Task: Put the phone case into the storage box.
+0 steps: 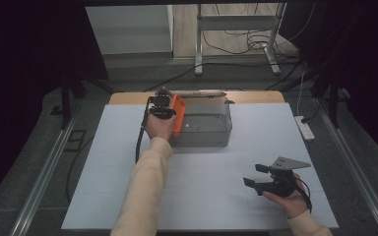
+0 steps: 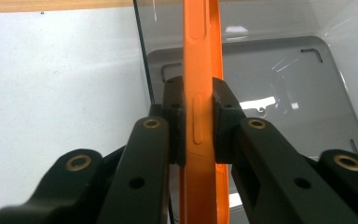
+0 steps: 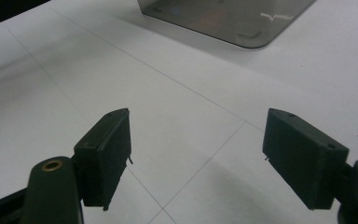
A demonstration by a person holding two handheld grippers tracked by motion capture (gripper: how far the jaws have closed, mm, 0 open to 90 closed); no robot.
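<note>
Now orange case [image 2: 200, 93] clamped edgewise between left claw [image 2: 198, 122] pads.

No legible text, label, brand, number or sign found in any view. The orange case [image 2: 200, 116] carries only moulded button outlines, no lettering. The clear plastic box [image 1: 204, 129] is unmarked on its walls and floor. The white table [image 1: 202, 196] shows thin ruled lines only, no figures. The black gripper parts bear brass rivets and screw holes, without any stamped marking. The power strip [image 1: 306, 129] at 3 o'clock is too small to read.
</note>
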